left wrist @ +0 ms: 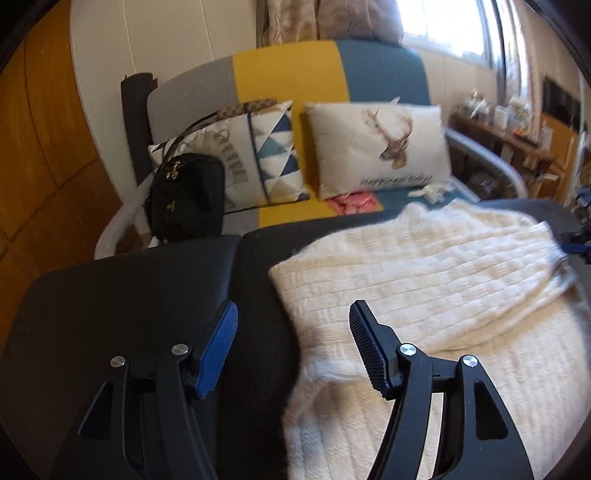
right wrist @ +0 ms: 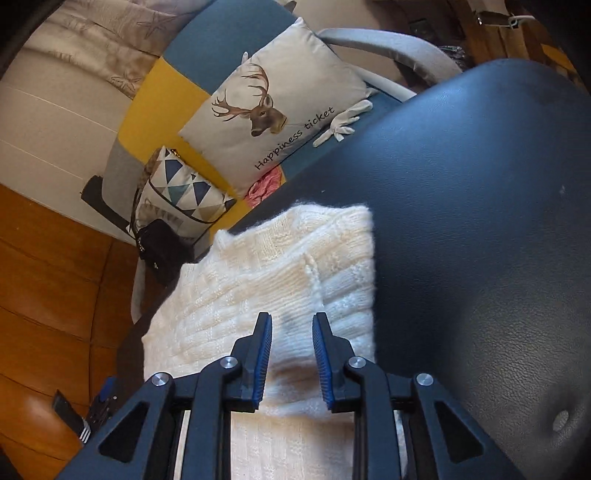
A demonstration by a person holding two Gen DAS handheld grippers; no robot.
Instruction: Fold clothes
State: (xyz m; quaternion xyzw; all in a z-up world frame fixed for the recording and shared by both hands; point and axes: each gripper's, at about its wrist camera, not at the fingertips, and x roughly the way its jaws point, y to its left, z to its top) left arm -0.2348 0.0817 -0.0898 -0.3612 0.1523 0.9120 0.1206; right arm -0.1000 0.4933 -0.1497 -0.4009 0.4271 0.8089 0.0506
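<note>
Left gripper [left wrist: 293, 332] held wide, nothing gripped, over sweater [left wrist: 424, 280] edge on table [left wrist: 129, 295]. Right gripper [right wrist: 291, 354] parted above sweater; contact seemingly none.

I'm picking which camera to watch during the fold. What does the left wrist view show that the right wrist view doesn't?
Only the left wrist view: the left tongs, open and empty beside the sweater, and a bright window.

Only the right wrist view: the right tongs, jaws apart over the folded sweater with nothing pinched, and a large bare stretch of the black surface.

Both: the sweater, deer pillow, triangle cushion and black bag.
</note>
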